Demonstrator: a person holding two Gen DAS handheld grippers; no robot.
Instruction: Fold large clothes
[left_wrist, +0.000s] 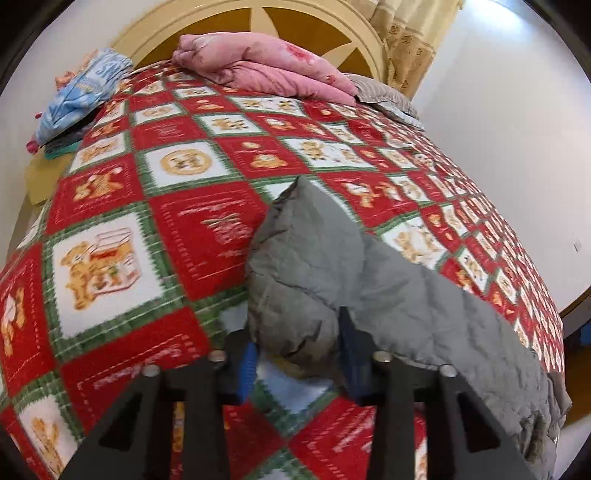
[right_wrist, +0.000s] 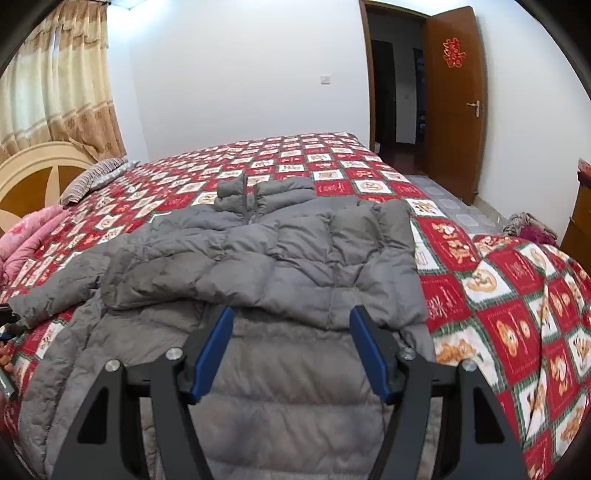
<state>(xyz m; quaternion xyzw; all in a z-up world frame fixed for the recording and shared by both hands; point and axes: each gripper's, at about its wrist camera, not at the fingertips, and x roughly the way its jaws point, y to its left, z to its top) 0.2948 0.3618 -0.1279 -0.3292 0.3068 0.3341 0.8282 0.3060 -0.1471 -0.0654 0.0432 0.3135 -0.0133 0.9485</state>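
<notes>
The right tool (right_wrist: 291, 349) covers part of the grey jacket (right_wrist: 258, 258), whose hem runs off the lower edge. In the left wrist view, the jacket's cuff hides the gap between the left tool (left_wrist: 299, 356) fingers, and the bedspread (left_wrist: 147, 206) nearby is blurred.

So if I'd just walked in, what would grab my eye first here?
Probably the loud red, white and green teddy-bear bedspread covering the whole bed. Spread across it lies a grey puffer jacket, collar toward the far side. The left claw has one grey sleeve end between its blue pads, while the right claw hovers open over the jacket's lower part; a pink quilt sits folded by the headboard.
</notes>
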